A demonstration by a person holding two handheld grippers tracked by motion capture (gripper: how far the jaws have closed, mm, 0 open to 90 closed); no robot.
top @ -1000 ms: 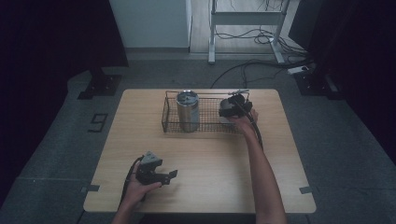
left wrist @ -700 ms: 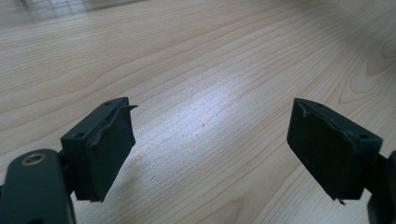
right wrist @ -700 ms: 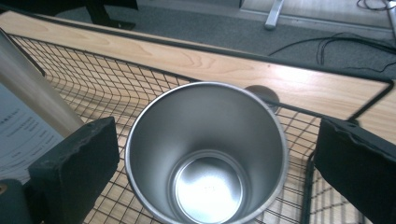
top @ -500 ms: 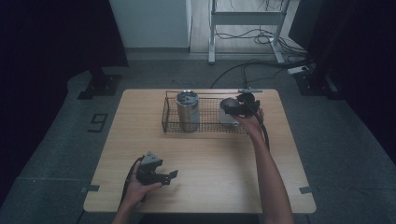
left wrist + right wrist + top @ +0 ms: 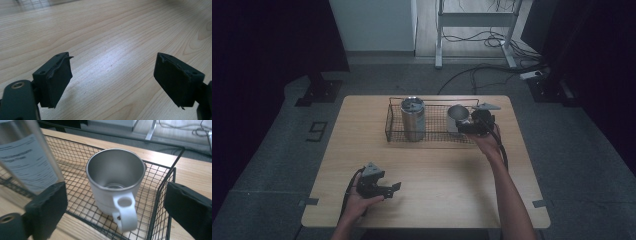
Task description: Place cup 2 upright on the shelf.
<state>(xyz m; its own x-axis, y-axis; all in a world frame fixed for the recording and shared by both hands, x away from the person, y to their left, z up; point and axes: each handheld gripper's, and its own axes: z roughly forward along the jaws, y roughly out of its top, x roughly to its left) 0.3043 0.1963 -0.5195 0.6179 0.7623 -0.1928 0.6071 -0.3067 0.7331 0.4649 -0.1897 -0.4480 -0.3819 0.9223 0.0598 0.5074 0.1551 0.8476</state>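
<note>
While the person's right hand (image 5: pixel 490 146) holds the right gripper (image 5: pixel 468 126) at the right end of the wire basket (image 5: pixel 394 134), the jaws of this gripper are spread wide and nothing is between them. From the right gripper view, the two black pads (image 5: pixel 47 206) stand far apart, one at each lower corner, and they touch neither the mug (image 5: pixel 116 180) nor the wire. The mug stands upright inside the basket, in its right part, close to the right wall. It is white outside and shiny metal inside, and I can see nothing inside it. Its white handle (image 5: pixel 125 213) points toward the gripper's camera. Left of the mug, also inside the basket, stands a tall steel tumbler (image 5: pixel 412 118) with a paper label; the two are near each other, but I cannot tell if they touch.

The left gripper (image 5: pixel 393 188) is held low over the near left part of the wooden table (image 5: pixel 452 185), well apart from the basket. In the left gripper view its pads (image 5: pixel 58 77) are separated with only bare wood between them, so it holds nothing.
</note>
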